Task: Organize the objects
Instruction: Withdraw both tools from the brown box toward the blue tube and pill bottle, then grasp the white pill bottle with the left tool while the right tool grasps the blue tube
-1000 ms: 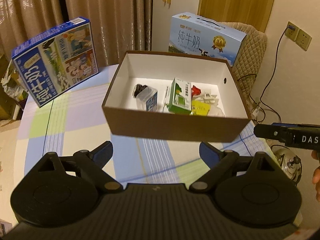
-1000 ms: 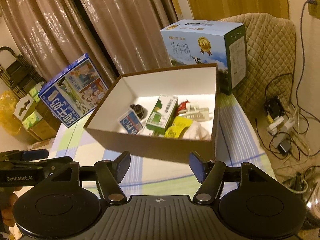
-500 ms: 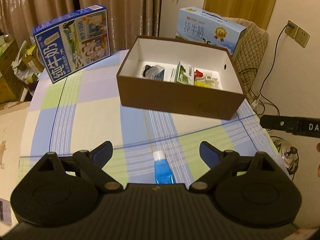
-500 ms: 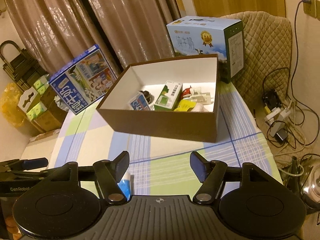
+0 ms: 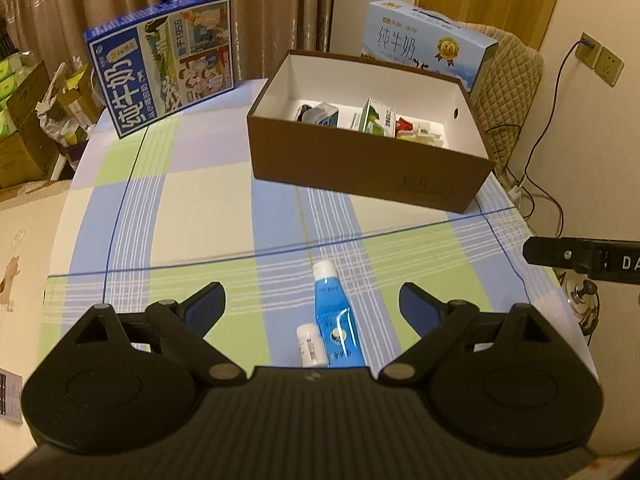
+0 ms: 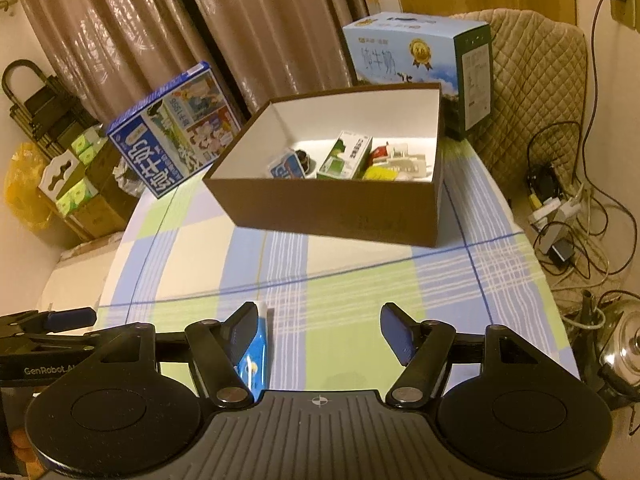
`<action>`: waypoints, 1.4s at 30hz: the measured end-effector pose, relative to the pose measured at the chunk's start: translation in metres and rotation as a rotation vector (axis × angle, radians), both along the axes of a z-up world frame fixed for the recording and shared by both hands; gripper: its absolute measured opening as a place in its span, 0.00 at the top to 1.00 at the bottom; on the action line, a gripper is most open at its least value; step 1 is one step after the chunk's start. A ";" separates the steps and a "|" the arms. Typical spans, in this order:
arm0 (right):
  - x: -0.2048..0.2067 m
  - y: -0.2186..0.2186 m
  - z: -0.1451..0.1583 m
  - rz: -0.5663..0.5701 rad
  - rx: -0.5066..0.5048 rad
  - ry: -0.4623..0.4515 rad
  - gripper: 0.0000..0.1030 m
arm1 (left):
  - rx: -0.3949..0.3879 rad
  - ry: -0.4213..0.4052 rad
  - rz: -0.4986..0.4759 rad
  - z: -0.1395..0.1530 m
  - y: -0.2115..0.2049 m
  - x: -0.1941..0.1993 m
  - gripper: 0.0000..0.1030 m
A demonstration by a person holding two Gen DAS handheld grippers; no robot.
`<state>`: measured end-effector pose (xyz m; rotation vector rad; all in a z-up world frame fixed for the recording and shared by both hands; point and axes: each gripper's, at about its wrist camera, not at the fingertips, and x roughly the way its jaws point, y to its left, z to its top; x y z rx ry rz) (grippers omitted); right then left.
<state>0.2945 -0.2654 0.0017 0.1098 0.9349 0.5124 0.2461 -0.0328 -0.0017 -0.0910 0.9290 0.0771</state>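
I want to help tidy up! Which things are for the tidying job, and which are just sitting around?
For the job:
- blue plastic tube with white cap
- small white bottle
- open brown cardboard box

Just lying about:
- dark blue milk carton box
- light blue milk gift box
- shiny metal kettle

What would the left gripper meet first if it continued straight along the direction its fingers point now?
Probably the blue tube lying on the checked tablecloth, with the small white bottle beside it. Both sit between the open fingers of the left gripper. Depth is unclear, so it might land on cloth just beyond.
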 end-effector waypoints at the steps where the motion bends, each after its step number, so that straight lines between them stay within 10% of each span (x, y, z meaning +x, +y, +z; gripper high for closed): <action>1: -0.002 0.000 -0.001 0.002 -0.001 0.004 0.37 | 0.000 0.004 0.001 -0.002 0.000 -0.002 0.11; 42: -0.001 0.027 -0.084 0.096 -0.044 0.235 0.21 | 0.006 0.232 0.073 -0.092 0.024 -0.009 0.11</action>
